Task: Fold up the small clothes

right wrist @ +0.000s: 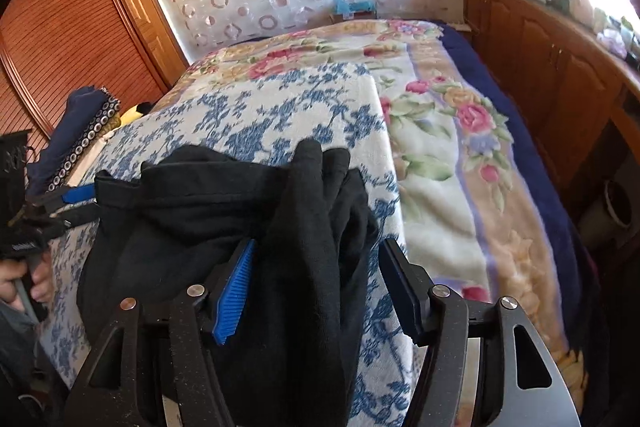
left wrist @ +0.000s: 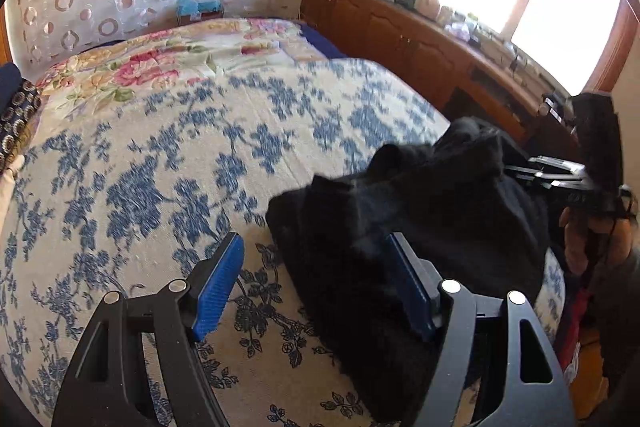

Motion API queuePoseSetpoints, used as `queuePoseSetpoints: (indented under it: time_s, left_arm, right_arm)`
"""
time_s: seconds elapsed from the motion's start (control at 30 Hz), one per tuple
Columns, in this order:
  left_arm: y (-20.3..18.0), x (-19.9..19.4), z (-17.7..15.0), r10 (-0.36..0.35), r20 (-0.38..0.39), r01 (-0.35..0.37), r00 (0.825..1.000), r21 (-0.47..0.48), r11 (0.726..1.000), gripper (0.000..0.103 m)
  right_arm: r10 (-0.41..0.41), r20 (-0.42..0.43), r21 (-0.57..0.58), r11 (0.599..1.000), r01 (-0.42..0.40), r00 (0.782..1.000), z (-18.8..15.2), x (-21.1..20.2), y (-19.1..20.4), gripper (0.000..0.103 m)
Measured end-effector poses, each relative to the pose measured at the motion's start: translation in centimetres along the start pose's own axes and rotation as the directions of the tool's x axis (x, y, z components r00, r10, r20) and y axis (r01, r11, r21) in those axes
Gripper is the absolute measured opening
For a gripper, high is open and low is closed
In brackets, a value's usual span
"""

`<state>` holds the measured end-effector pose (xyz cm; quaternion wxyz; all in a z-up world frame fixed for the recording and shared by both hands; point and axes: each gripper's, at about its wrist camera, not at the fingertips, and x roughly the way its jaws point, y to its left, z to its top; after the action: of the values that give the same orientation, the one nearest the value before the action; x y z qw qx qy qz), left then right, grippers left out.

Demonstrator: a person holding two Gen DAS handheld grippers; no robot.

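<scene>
A crumpled black knit garment (right wrist: 224, 211) lies at the bed's (left wrist: 168, 155) near edge for folding. The right hand-held gripper (right wrist: 316, 283) straddles a fold, jaws parted, not clamping; the left hand-held gripper (left wrist: 316, 283) gapes empty beside it.

Open bed ahead, clutter at the edges

I see bare bedspread (left wrist: 160, 155) centre-left; black garment (left wrist: 420, 219) blocks lower right, wooden cabinets (left wrist: 400, 35) wall the right.

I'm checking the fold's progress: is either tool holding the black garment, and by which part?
Neither tool grips it. The right tool stands open around a bunched fold of the black garment; the left tool is open at its edge.
</scene>
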<state>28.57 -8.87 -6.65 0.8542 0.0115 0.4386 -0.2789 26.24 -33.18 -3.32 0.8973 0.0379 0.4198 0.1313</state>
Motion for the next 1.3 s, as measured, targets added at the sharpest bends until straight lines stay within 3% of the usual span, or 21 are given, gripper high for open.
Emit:
queuePoseSetpoints:
  time_s: [0.27,0.4,0.43,0.6,0.7,0.9,1.0,1.1,1.3]
  left_arm:
    - [-0.5,1.7,-0.1,-0.019,-0.028,0.019,0.999,-0.012,1.0,0.07]
    - [-1.4,1.9,-0.1,-0.023,-0.026,0.023,0.999,0.006,1.0,0.049]
    - [-1.6,1.9,-0.1,-0.023,-0.027,0.023,0.999,0.013,1.0,0.04]
    - [-2.1,1.5,0.0,-0.043,-0.022,0.044,0.999,0.028,0.999,0.021]
    - [-2.2,0.4,0.0,-0.078,0.001,0.077,0.997,0.034,0.996,0.017]
    - [-1.9,-4.4,0.1,-0.156,0.087,0.153,0.984,0.033,0.988,0.016]
    - [-0.9,-7.8,-0.1,-0.154,0.161,0.153,0.975,0.02,0.988,0.015]
    - [1.1,-11.7,-0.5,-0.129,0.237,0.135,0.963,-0.007,0.991,0.015]
    - [7.6,-19.1,-1.8,-0.006,0.359,0.042,0.933,-0.092,0.995,0.015]
  right_arm:
    - [0.039,-0.055,0.011,0.999,-0.039,0.998,0.2,0.9,-0.7,0.064]
    - [0.029,-0.059,-0.007,1.0,-0.029,0.998,0.3,1.0,-0.4,0.064]
    - [0.028,-0.058,-0.014,0.999,-0.029,0.998,0.3,1.0,-0.4,0.058]
    - [0.073,-0.051,-0.024,0.997,-0.075,0.996,-0.1,0.8,0.2,0.026]
    - [0.062,-0.035,-0.075,0.995,-0.064,0.997,-0.4,0.2,1.0,0.019]
    - [0.075,0.053,-0.123,0.99,-0.068,0.996,0.3,-2.9,2.7,0.018]
    - [0.092,0.105,-0.182,0.981,-0.072,0.99,1.9,-4.5,5.0,0.017]
    - [0.118,0.154,-0.262,0.962,-0.074,0.981,4.0,-5.7,8.3,0.017]
    - [0.238,0.178,-0.401,0.904,-0.151,0.955,8.9,-4.6,16.0,0.017]
